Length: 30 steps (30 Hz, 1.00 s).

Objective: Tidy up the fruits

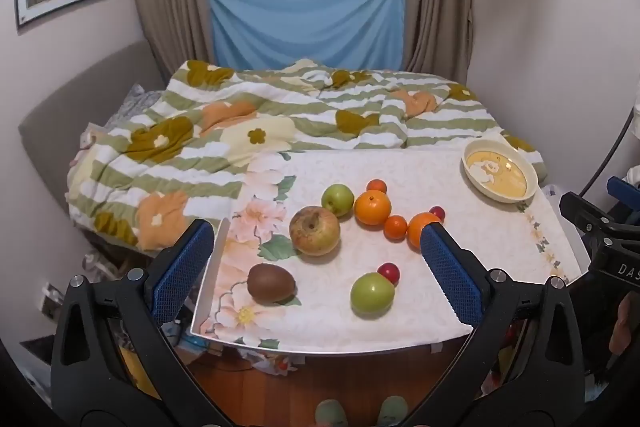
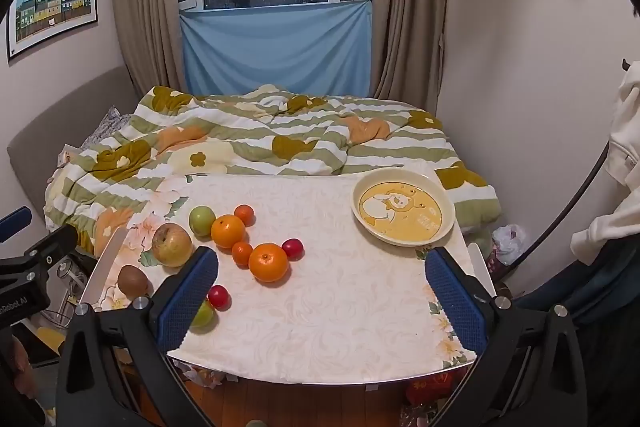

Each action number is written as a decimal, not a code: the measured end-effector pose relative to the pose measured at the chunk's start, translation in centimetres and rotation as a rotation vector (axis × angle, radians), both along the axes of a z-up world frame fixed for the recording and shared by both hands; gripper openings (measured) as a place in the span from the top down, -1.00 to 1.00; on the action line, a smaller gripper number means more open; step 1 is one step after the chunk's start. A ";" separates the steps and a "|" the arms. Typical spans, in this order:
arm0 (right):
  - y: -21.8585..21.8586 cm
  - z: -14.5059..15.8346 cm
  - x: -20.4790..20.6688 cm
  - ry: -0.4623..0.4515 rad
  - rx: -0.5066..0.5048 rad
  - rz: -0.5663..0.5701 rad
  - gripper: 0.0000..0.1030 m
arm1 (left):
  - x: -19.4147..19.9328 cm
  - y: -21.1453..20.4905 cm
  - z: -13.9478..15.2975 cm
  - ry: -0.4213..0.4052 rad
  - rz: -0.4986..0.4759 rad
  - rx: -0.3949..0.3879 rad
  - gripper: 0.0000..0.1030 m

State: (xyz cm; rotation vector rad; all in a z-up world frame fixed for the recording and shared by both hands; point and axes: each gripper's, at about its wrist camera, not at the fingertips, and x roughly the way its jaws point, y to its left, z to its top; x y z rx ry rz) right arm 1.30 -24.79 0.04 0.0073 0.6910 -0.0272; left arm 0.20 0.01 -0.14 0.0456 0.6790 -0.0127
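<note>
**Both grippers wide apart above the near table edge, fruit loose on the cloth**

The left gripper hangs over the near edge of the table, jaws spread wide with nothing between the pads. Framed between its fingers lie a brown kiwi, a large yellowish apple beyond it, and a green fruit with a small red fruit touching its far side. Just past its right fingertip sits an orange, partly hidden by that finger; beyond are a small orange, a bigger orange and a second green fruit.

The right gripper is likewise fully apart and empty. The cream plate with a yellow cartoon centre lies ahead of its right finger, holding no fruit. The fruit cluster sits ahead and left of its left finger, which covers what is probably the nearer green fruit.

A quilted bed lies beyond the table.
</note>
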 end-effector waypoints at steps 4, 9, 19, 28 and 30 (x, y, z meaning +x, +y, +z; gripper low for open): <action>0.1 -0.1 0.0 -0.001 0.001 0.001 -0.99 | 0.1 -0.2 0.0 -0.013 -0.004 0.001 -1.00; 0.0 -0.2 0.2 0.005 0.003 0.001 -0.99 | 0.5 0.0 -0.3 -0.008 -0.006 -0.010 -1.00; 0.4 -0.3 0.0 0.005 0.004 0.003 -0.99 | 0.2 0.0 -0.3 -0.015 0.001 -0.005 -1.00; 1.0 -0.4 0.0 0.004 0.008 0.010 -0.99 | -0.2 0.1 -0.1 -0.021 0.007 -0.012 -1.00; 1.0 -0.4 0.1 0.004 0.008 0.008 -0.99 | -0.1 0.1 -0.1 -0.021 0.009 -0.011 -1.00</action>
